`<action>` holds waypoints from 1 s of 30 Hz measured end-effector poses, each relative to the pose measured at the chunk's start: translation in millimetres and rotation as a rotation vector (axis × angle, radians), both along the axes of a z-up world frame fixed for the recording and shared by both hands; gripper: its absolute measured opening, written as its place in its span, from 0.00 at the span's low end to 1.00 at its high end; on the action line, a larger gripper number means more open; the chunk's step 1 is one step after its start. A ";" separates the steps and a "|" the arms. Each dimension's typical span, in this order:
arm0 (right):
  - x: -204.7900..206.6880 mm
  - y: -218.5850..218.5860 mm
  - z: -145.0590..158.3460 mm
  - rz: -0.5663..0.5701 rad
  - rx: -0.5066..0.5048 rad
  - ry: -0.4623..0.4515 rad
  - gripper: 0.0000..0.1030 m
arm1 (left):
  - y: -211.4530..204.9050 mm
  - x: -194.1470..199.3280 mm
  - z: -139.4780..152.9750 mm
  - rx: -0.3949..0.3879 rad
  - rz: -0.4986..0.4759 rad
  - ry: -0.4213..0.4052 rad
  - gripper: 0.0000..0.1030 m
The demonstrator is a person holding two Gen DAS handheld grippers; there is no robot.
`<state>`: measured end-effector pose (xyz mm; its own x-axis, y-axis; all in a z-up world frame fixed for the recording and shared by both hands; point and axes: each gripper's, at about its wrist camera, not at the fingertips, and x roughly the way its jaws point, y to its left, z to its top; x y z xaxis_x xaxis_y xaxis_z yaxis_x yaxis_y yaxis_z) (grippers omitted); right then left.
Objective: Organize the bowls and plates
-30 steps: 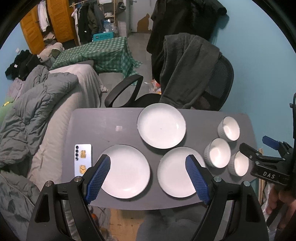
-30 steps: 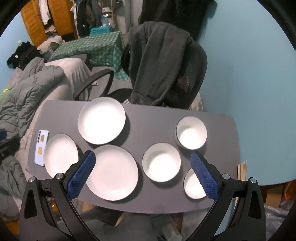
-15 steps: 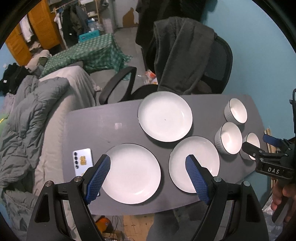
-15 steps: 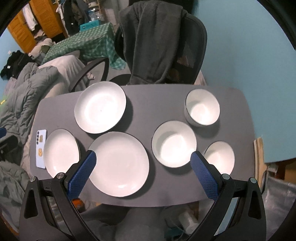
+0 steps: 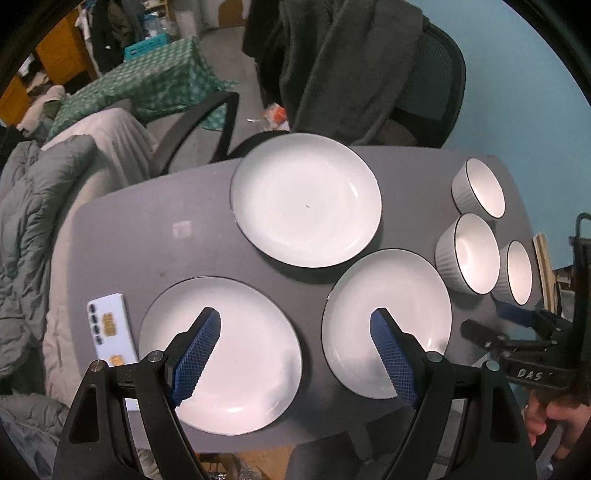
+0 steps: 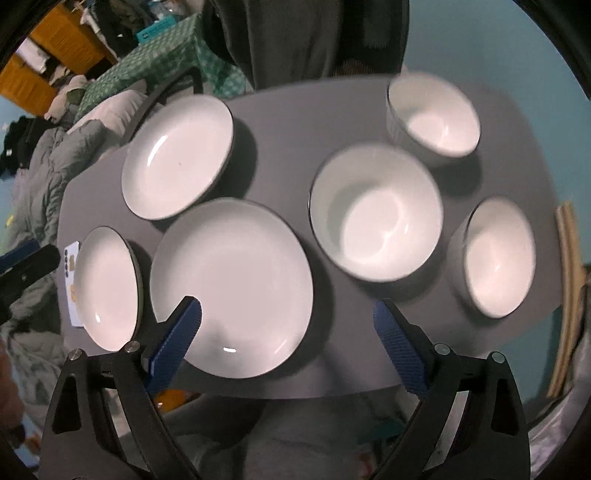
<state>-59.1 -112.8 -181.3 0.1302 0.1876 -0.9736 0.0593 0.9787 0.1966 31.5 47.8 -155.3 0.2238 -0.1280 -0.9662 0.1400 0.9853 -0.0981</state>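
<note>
Tongs over the grey bench (image 5: 192, 199)
I see left tongs (image 5: 295, 354) spread, empty; right tongs (image 6: 288, 343) closing, nothing between. Three round glossy plates (image 5: 306, 199), three ribbed bowls (image 5: 467, 253).

A lived-in bedroom — rumpled duvet (image 5: 26, 221), hanging clothes (image 5: 110, 26), office chair (image 5: 424, 92).

Right gripper (image 6: 288, 328) points down at the grey table (image 6: 288, 122), jaws wide and closing, nothing between the blue pads – they frame the table's near edge. Three white plates on the left: big plate (image 6: 232, 280) nearest, far plate (image 6: 177, 155) behind it, small plate (image 6: 107, 284) at the left just beside a phone (image 6: 71, 258). Three white bowls on the right – large bowl (image 6: 376, 210) in the middle, far bowl (image 6: 436, 118), right bowl (image 6: 495, 254). Far bowl slightly blurred. Left gripper (image 6: 22, 266) pokes in at the left edge.
</note>
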 end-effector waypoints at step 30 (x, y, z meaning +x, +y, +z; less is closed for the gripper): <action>-14.9 -28.7 -44.1 0.098 0.102 0.097 0.24 | -49.4 3.3 -102.9 0.049 -0.105 0.212 0.40</action>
